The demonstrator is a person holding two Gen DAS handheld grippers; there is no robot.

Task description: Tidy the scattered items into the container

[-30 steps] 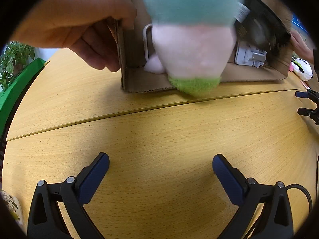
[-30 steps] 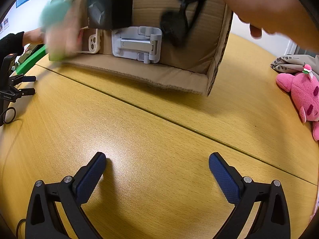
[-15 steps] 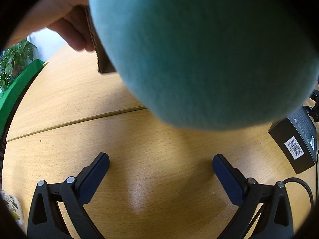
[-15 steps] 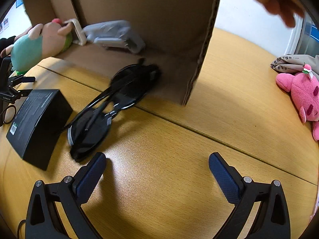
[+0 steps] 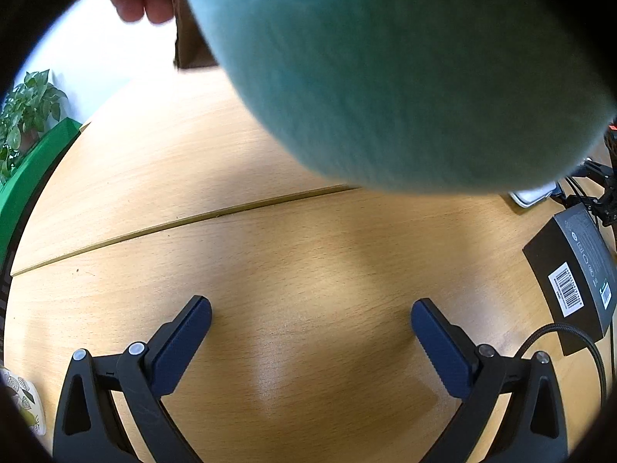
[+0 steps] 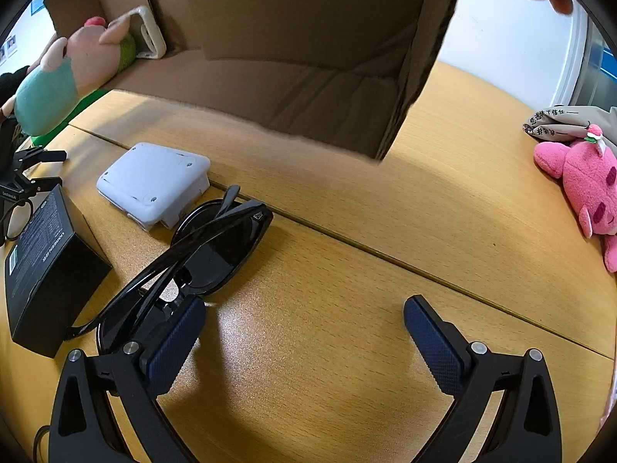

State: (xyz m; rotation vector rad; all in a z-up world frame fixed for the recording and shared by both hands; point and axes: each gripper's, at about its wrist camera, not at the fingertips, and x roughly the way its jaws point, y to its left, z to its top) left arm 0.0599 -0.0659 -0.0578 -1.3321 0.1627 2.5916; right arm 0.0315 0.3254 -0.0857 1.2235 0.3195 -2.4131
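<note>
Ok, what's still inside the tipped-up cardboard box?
In the cardboard box, a plush toy with a teal body hangs out at the open edge beside a white frame-like item. The box's upper part is out of frame.

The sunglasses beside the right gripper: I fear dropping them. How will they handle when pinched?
The sunglasses look glossy, so probably slippery. Their thin folded arms seem likely to flex or shift. Lenses may scratch; gripping the frame seems safer.

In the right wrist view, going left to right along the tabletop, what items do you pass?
Black box → white device → black sunglasses → pink plush toy. The cardboard box hangs tilted above them and is left out.
</note>
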